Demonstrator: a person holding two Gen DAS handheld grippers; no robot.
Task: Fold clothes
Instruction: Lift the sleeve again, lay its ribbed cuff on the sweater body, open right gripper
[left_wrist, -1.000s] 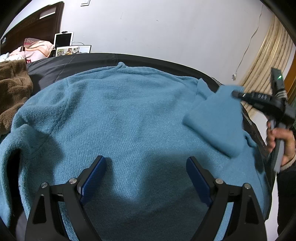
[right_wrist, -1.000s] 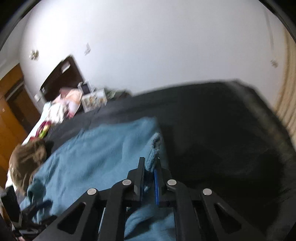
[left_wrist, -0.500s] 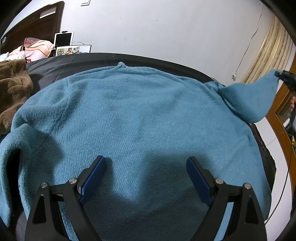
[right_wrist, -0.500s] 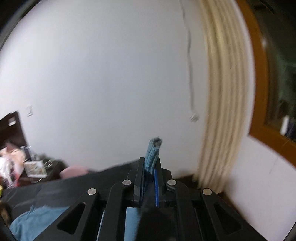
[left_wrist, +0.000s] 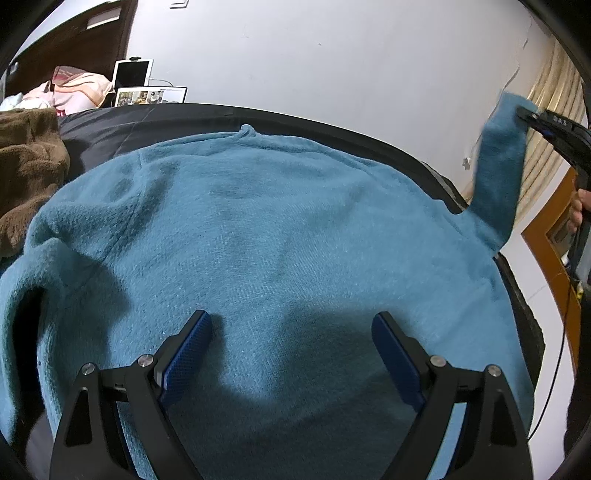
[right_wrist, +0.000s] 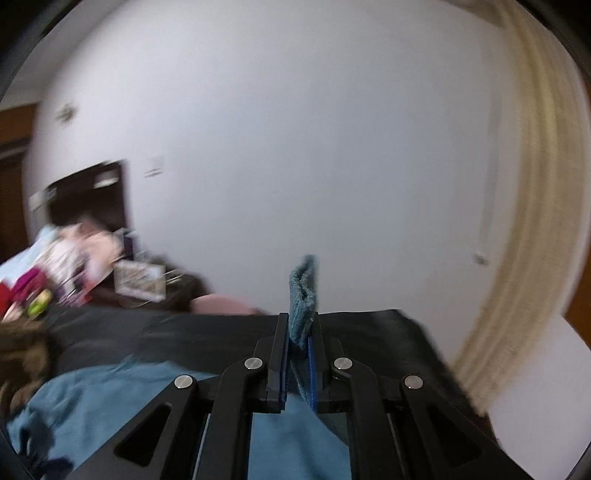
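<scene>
Lying spread flat over a black-covered bed (left_wrist: 110, 129), the fuzzy teal-blue knit sweater (left_wrist: 277, 229) fills most of the left wrist view, its neckline toward the far edge by the white wall (left_wrist: 332, 55). The left gripper (left_wrist: 291, 332) hovers just above the near part of the sweater, its blue-padded fingers (left_wrist: 188, 347) spread wide with nothing between them. At the right side of that view, the right gripper (right_wrist: 299, 332) holds the cuff end of the sweater's sleeve (left_wrist: 498, 173) lifted clear of the bed, so the sleeve hangs as a strip from the cuff down to the shoulder. Its fingers are pressed together, pinching the folded cuff (right_wrist: 303, 295), which sticks out past their tips. A brown fleece blanket (left_wrist: 29, 162) lies bunched beside the sweater's other sleeve.
</scene>
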